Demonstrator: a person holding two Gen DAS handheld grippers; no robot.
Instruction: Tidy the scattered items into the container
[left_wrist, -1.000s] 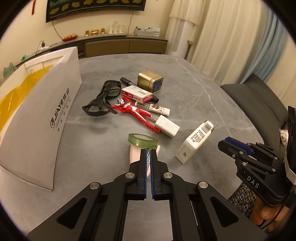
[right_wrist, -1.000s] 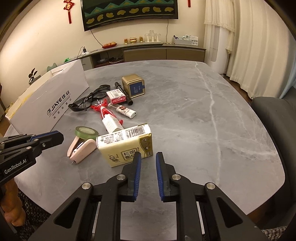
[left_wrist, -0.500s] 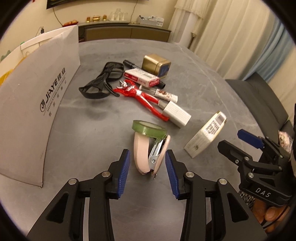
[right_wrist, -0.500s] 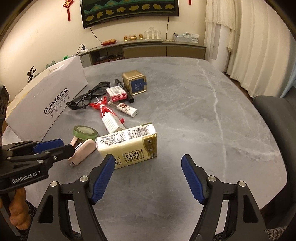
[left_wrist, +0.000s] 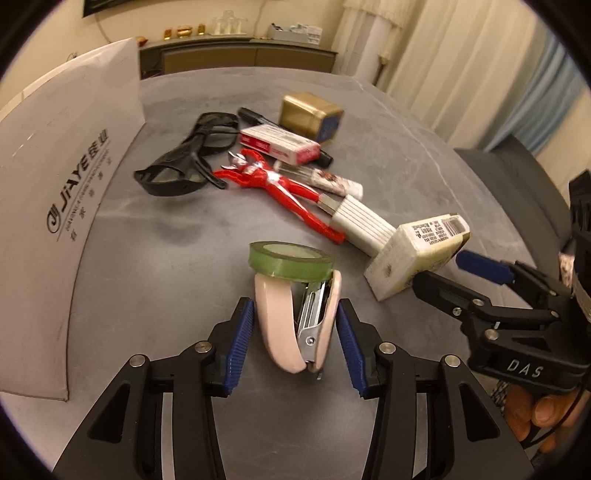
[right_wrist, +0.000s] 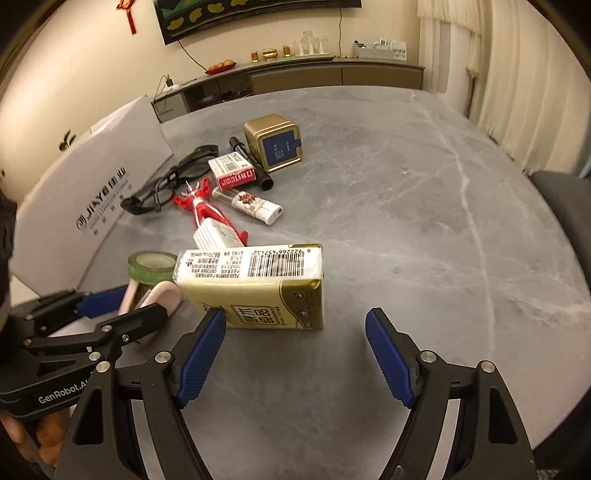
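Here the left gripper (left_wrist: 295, 334) is set low over the grey table (right_wrist: 406, 206), its blue fingers (left_wrist: 240, 347) spread on either side of a pink stapler (left_wrist: 280, 325); the jaws have just been opening further, and a narrow gap is seen between each pad and the stapler, so nothing is pinched. A green roll of tape (left_wrist: 290, 258) is propped on the far end of the stapler. The right gripper (right_wrist: 295, 354) is held wide open just in front of a yellow carton (right_wrist: 258, 284), which stands on its long edge; the left pad is seen at the carton's near corner, though whether it touches cannot be told, and the right pad is well clear. Further back, a red toy figure (left_wrist: 273, 184), a white ribbed box (left_wrist: 362, 221), a small tube (right_wrist: 251, 203), a red-and-white packet (left_wrist: 277, 144), a black marker (right_wrist: 251, 162), a gold tin (right_wrist: 275, 146) and dark glasses (left_wrist: 188, 158) are scattered close together. The white cardboard box (left_wrist: 55, 206) is stood at the table's left, well apart from the stapler.
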